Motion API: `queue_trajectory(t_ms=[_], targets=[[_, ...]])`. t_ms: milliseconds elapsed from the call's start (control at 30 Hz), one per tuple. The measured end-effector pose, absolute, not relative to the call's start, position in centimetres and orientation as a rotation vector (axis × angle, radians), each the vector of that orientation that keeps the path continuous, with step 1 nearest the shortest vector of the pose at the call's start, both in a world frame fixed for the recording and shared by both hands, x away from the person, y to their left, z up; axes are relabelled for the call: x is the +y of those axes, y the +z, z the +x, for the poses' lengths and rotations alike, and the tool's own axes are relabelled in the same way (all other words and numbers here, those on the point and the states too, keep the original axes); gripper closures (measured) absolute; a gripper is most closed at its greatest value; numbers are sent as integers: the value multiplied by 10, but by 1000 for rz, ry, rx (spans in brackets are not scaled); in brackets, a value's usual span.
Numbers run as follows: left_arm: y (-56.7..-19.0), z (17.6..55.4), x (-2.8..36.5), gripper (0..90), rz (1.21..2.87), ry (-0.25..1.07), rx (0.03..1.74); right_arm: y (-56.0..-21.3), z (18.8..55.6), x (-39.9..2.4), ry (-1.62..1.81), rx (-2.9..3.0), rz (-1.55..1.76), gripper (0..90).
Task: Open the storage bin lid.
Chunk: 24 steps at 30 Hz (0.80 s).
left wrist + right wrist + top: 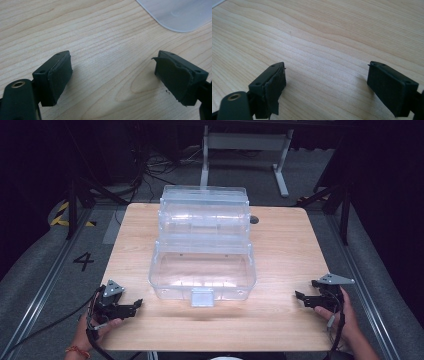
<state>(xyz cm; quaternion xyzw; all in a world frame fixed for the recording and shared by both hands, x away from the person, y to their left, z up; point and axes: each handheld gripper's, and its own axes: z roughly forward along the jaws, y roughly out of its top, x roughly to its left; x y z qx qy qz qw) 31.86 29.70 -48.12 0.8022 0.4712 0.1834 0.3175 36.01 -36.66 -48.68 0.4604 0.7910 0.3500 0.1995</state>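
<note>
Centrally, the clear box (pixel 202 262) stands open on the table (pixel 280 245), its latch (pixel 202 297) facing the near edge. Both hands wait at the near corners, well apart from it: left gripper (pixel 131 306) and right gripper (pixel 302 298), jaws wide, empty. Closing the box likely calls for an even, two-sided approach.

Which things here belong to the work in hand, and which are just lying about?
In the job:
- clear plastic box, lid open
- left tool, open, empty
- right tool, open, empty

Just about:
- small dark round thing on the table behind the box
- cables on the floor
</note>
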Motion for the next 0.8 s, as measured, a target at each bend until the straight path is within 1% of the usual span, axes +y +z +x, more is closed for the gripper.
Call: queue_trajectory(t_ms=[800], targets=[[-482,319,297,148,2106,487,1236,-487,360,-367,978,2211,1288,155]])
